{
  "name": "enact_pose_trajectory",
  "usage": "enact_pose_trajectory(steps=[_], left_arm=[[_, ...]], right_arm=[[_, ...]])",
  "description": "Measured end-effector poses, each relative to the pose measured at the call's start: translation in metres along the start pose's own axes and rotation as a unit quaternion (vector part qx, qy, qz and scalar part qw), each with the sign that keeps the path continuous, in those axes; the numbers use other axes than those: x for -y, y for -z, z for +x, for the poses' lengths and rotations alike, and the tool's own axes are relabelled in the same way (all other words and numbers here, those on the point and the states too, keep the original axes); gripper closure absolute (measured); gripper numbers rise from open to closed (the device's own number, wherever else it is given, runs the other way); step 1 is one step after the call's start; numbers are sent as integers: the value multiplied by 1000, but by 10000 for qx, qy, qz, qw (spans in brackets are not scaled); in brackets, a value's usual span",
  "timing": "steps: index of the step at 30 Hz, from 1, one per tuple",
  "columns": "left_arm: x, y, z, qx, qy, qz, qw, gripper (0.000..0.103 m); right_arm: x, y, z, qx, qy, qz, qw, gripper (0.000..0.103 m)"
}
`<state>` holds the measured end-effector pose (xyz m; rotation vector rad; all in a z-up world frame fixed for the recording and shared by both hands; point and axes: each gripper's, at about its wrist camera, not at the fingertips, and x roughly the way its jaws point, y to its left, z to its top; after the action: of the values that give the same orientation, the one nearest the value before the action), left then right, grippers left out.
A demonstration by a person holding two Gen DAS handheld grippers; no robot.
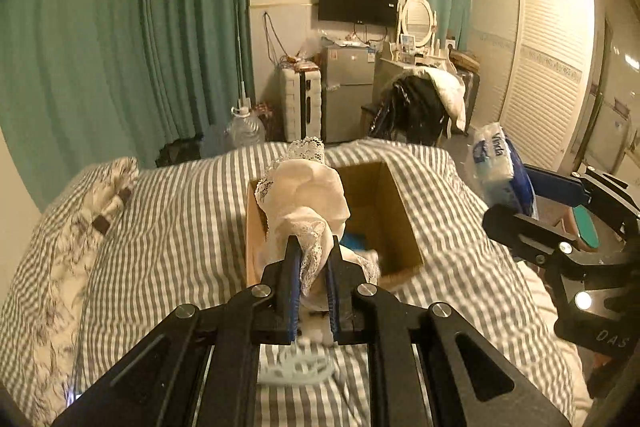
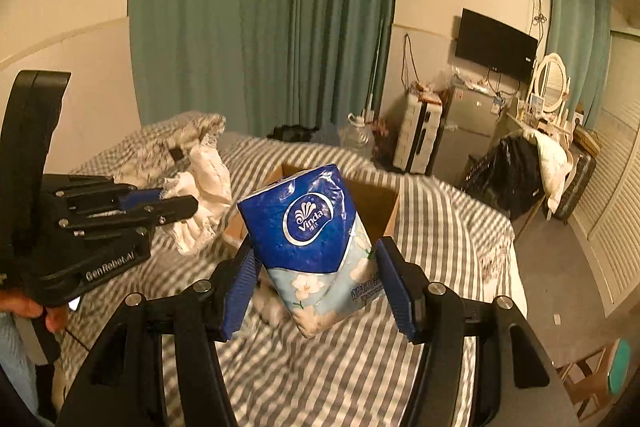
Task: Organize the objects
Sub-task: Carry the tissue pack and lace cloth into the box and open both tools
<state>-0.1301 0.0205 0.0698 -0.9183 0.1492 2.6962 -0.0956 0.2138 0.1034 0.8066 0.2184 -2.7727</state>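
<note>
My left gripper (image 1: 313, 251) is shut on a cream cloth with lace trim (image 1: 308, 203) and holds it above the near left corner of an open cardboard box (image 1: 396, 211) on the striped bed. My right gripper (image 2: 316, 259) is shut on a blue Vinda tissue pack (image 2: 308, 227) and holds it in the air in front of the box (image 2: 384, 199). In the left wrist view the tissue pack (image 1: 496, 159) hangs to the right of the box. In the right wrist view the left gripper (image 2: 168, 207) and its cloth (image 2: 204, 195) are left of the box.
The bed has a grey striped cover (image 1: 180, 227) and a patterned pillow (image 1: 60, 259) at the left. A white plastic piece (image 1: 296, 367) lies on the bed under my left gripper. Something blue (image 1: 356, 239) lies inside the box. A chair draped with clothes (image 1: 420, 107), a fridge (image 1: 348, 87) and a water jug (image 1: 244, 127) stand beyond the bed.
</note>
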Motion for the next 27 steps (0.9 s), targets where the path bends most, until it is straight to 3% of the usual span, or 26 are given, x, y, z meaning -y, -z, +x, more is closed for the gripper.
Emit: enact_pose_trajectory(steps=[5,11,19,27], left_arm=[[-5,-31,40,-49,82,-183,9998,92],[-17,-42,123,-577,-44,-423,9974,92],[-24,-23,183,-900,-80,-470,9948,92],[-24,-3,214,-1072,-29,-361,9936,92]], right_arm=[[13,-37,34,26,-44,93,9999,45],[28,-62,102,-250,-14,212,9995,45],[36,-43,191,-766,-37,282,9967,45],[45,-14,230,-1028,-172,440,9936,45]])
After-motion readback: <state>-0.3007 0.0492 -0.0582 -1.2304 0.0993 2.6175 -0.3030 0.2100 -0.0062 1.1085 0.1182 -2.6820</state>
